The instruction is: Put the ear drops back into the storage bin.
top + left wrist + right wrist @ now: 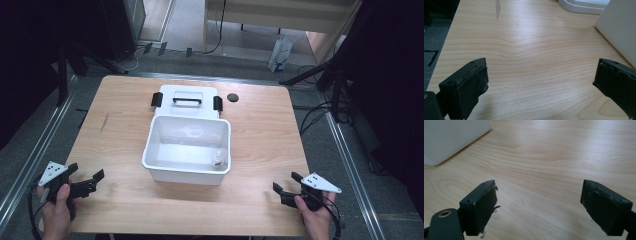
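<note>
The fingers (465, 87) of the left gripper (89, 182) stand wide apart with nothing between them, and those (480, 206) of the right gripper (286, 192) are spread just as wide and just as empty. Each gripper sits low at a near corner of the table (125, 125), well apart from the white box (155, 155) at the table's middle. The box is open. Its lid (167, 97), with a dark handle and 2 black clips, lies flat just behind it, touching or nearly touching the rear wall. Inside, 1 small bottle (217, 160) stands upright in the near right corner. A small black disc (232, 97) rests on the table right of the lid.

Judged from this, the work looks either barely begun or nearly over: the bottle is already in the box, while the lid is still off and neither gripper is near anything. Fitting the lid and closing the clips appears to be what is left.
</note>
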Tool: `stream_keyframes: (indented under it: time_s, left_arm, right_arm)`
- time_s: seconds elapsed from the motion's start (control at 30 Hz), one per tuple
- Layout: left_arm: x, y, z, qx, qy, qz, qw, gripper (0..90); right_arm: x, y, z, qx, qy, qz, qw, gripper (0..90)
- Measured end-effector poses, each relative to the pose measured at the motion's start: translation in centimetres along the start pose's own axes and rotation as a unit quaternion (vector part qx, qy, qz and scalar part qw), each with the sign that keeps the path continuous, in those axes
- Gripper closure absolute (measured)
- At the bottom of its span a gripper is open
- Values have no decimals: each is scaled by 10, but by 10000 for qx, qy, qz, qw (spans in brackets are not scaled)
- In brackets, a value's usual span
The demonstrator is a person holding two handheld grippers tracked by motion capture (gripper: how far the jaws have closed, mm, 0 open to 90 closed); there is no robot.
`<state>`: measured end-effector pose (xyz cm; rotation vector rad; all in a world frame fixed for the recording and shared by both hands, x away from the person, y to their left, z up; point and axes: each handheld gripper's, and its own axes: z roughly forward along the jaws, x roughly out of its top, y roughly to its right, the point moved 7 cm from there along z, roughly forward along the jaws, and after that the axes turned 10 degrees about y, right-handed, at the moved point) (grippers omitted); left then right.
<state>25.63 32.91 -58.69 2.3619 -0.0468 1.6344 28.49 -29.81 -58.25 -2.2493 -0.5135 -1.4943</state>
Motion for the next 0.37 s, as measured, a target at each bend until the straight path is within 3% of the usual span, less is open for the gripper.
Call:
stream_keyframes:
  time_s: [0.1,0.2,0.37]
  left_arm:
    - [0,0,0,5,3,3,10000,1]
    - [0,0,0,4,-6,11,10000,1]
    - [0,0,0,1,-13,11,10000,1]
  right_arm:
    - [1,2,-10,94,271,178,9994,137]
    - [0,5,-16,78,367,332,9987,138]
    - [7,6,-17,-1,429,377,9984,139]
